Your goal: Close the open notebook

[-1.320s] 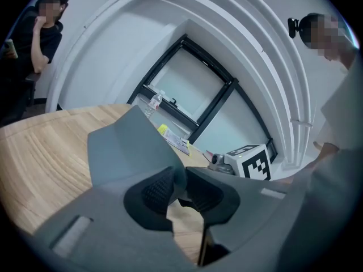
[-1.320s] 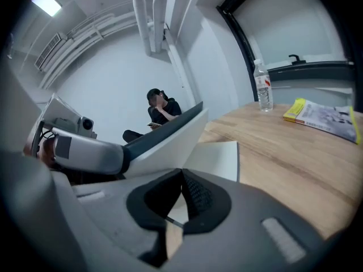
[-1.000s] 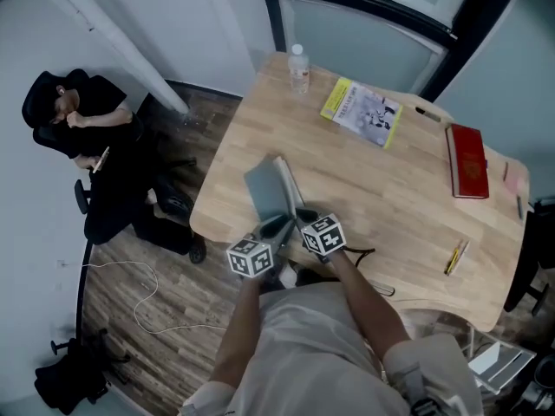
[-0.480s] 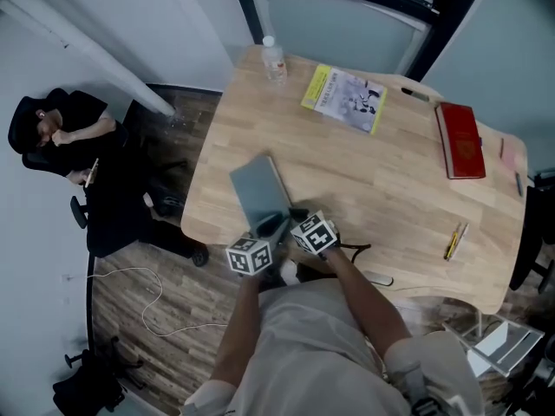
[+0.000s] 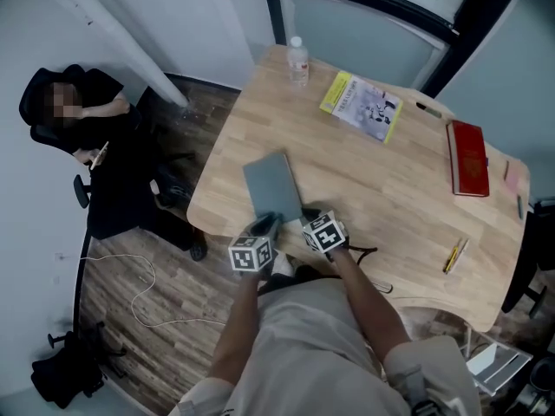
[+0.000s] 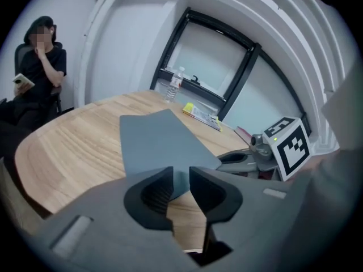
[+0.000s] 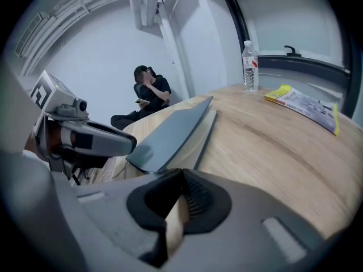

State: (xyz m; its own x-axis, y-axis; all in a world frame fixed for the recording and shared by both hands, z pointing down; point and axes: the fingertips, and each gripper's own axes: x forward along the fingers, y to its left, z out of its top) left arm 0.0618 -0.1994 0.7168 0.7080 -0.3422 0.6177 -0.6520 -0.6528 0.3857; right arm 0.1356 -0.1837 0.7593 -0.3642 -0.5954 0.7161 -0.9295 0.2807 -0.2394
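Notebook (image 5: 272, 185): one, with a grey matte cover, rectangular. It lies on the table (image 5: 390, 189) at 9 o'clock of the table's middle. In the right gripper view the cover sits a little raised over the pale page block, not quite flush.

Left gripper (image 6: 181, 177): at the notebook's near edge, 6 o'clock of it. The fingers stand narrowly apart. The cover's near corner shows through the gap, and I cannot tell whether they touch it.

Right gripper (image 7: 181, 175): just beside the notebook's near right corner, 5 o'clock of it. The fingers are closed together on nothing.

Both grippers have black ribbed pads and grey bodies.

Table: pale wood with visible grain and rounded corners. Also on it:
- one clear plastic bottle (image 5: 298, 63) at 11 o'clock
- one yellow-edged booklet (image 5: 362, 107) at 12
- one red book (image 5: 467, 159) at 3
- one yellow pen (image 5: 454, 256) at 4

One person (image 5: 95, 146) sits off the table, at 9.
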